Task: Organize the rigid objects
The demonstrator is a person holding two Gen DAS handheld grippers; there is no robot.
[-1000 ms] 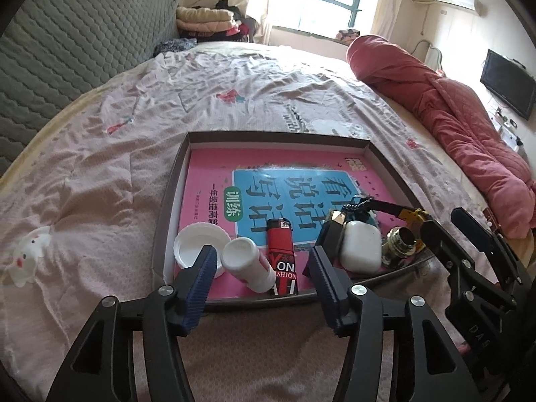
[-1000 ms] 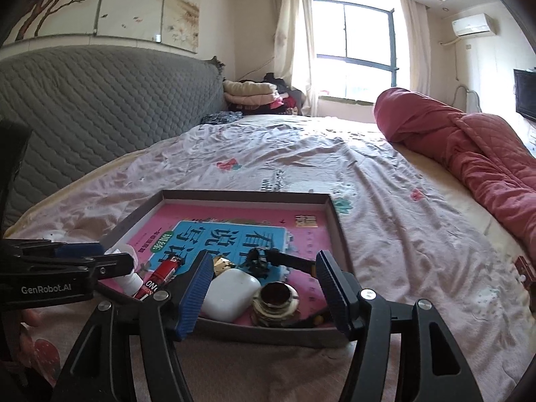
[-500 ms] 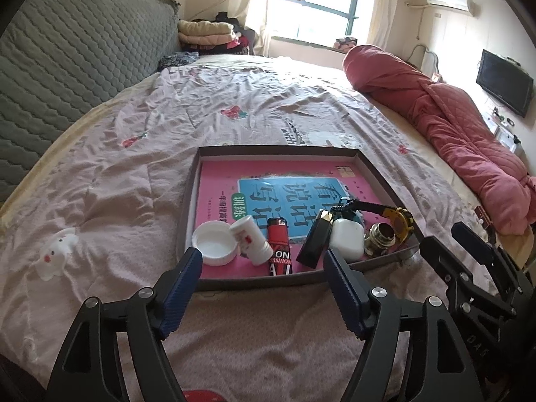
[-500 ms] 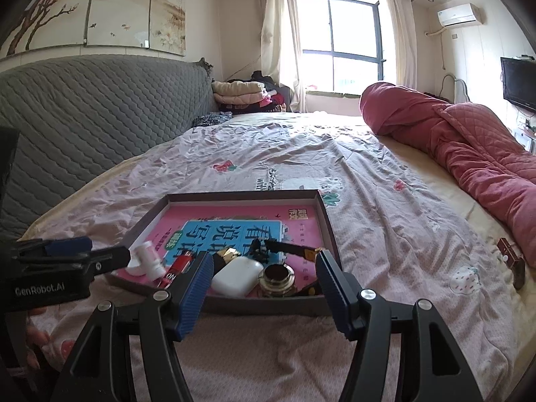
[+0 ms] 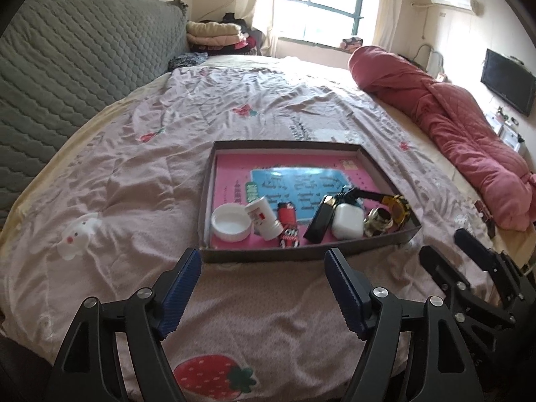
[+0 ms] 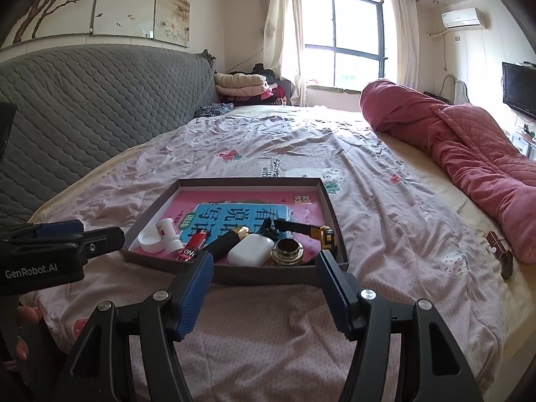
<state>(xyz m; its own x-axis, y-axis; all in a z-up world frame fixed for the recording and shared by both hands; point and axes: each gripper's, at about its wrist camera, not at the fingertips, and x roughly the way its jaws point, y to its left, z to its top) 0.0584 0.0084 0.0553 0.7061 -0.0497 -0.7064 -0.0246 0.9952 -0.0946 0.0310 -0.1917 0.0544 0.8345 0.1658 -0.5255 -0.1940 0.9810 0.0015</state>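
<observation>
A shallow brown tray [image 5: 261, 255] lies on the bed with a pink book as its floor. Along its near edge sit a white lid [image 5: 231, 222], a white bottle [image 5: 264, 217] on its side, a red lighter [image 5: 288, 222], a black and gold lighter [image 5: 320, 222], a white case [image 5: 348, 222], a brass jar [image 5: 378, 222] and a yellow watch [image 5: 397, 202]. My left gripper [image 5: 263, 281] hovers open just short of the tray, holding nothing. My right gripper [image 6: 264, 281] is open too, facing the tray's [image 6: 268, 276] near right corner, fingers apart from the white case [image 6: 249, 250].
A rolled red quilt [image 5: 452, 127] runs along the bed's right side. The grey padded headboard [image 5: 67, 67] stands on the left. A white plush toy [image 5: 77, 234] lies left of the tray. A small dark object [image 6: 499, 248] rests near the bed's right edge.
Both grippers have drawn back and up from the tray. The left jaws have widened, and the white bottle that lay between them now lies in the tray beside the lid.
</observation>
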